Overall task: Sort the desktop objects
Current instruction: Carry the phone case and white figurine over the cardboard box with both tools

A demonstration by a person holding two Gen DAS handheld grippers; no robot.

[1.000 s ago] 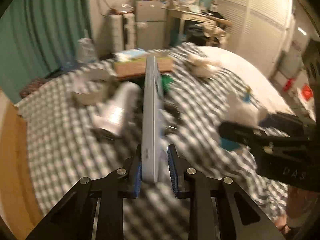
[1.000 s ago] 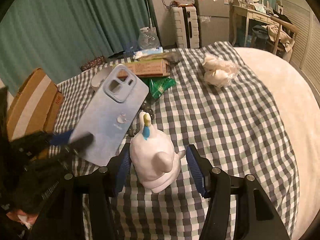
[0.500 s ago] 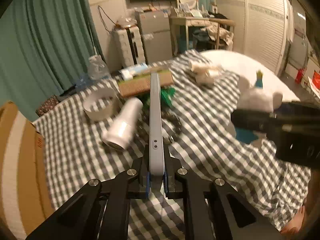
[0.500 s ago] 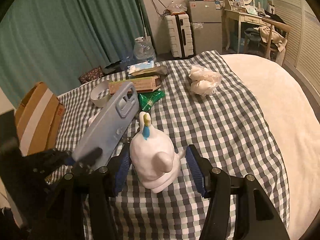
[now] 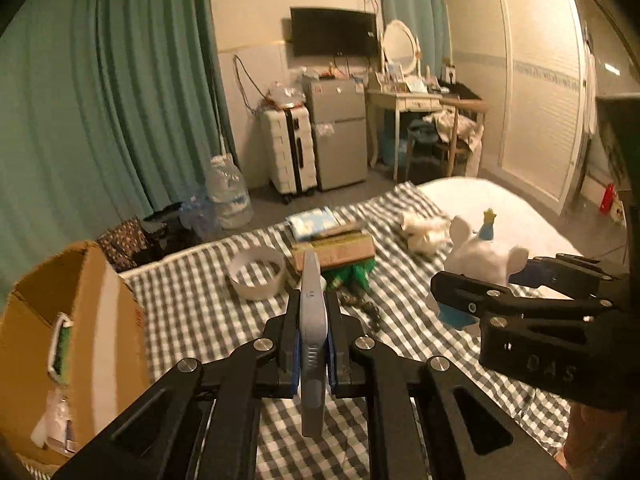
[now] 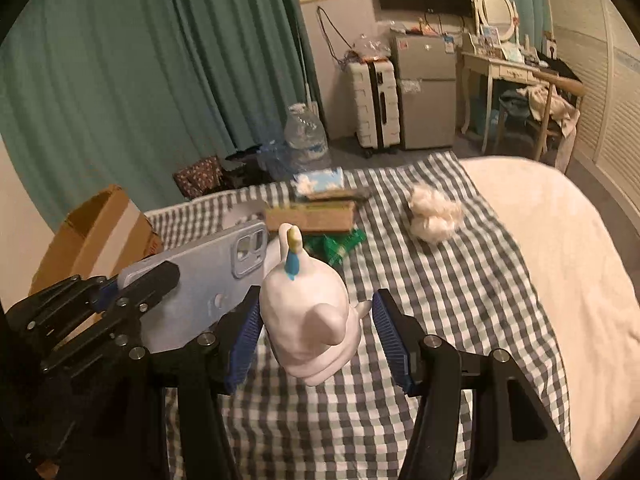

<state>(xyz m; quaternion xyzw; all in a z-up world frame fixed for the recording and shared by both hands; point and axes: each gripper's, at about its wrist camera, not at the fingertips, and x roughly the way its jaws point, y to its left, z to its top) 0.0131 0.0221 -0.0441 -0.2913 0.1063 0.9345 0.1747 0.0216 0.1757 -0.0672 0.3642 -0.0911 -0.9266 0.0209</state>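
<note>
Held clear of the bed: left claw [image 5: 312,354] clamping pale-blue phone case [image 5: 313,344] edge-on, right claw [image 6: 316,340] gripping white figurine [image 6: 308,312]; keep both level toward cardboard box [image 5: 100,320], frame left.

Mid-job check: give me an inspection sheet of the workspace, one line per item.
Surface: checked cloth over a bed.
Job's things: phone case held edge-up in the left gripper; white figurine held in the right gripper; cardboard box at left, open, some items inside.
Clutter: paper ring, carton, green packet, tissue pack, white bundle.
Grippers: left shut on the case; right closed on the figurine.
Cables: one hanging on the far wall.
Surroundings: curtain, suitcase, fridge, water jug.
</note>
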